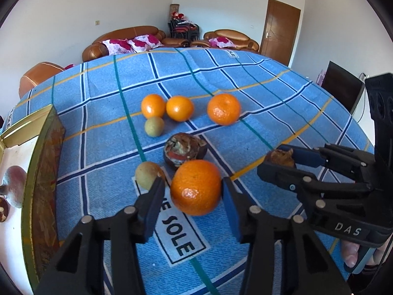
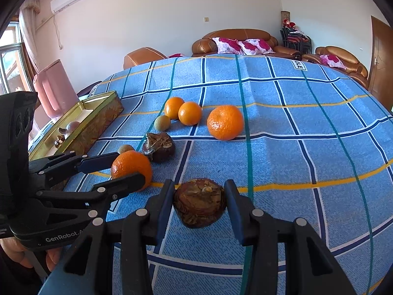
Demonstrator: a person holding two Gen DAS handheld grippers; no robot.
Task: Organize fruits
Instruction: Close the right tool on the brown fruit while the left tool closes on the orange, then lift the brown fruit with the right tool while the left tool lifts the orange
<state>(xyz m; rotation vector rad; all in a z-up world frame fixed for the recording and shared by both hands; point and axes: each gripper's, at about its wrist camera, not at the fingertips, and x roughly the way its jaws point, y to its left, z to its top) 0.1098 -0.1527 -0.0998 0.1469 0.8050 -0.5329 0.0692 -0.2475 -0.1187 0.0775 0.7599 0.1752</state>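
My left gripper [image 1: 194,184] has its jaws around a large orange [image 1: 196,187] on the blue checked cloth; the pads touch or nearly touch its sides. It also shows in the right wrist view [image 2: 131,166]. My right gripper [image 2: 199,191] is closed around a dark brown mangosteen [image 2: 199,202]; the same fruit shows between its fingers in the left wrist view [image 1: 281,157]. Another brown mangosteen [image 1: 184,150] lies just beyond the orange. Three more oranges [image 1: 223,109] and two small green-yellow fruits [image 1: 154,126] lie farther back.
An open gold tin box [image 1: 41,172] stands at the left, holding a pinkish fruit [image 1: 14,183] and a small brown piece. It also shows in the right wrist view [image 2: 98,123]. Brown sofas stand beyond the table's far edge.
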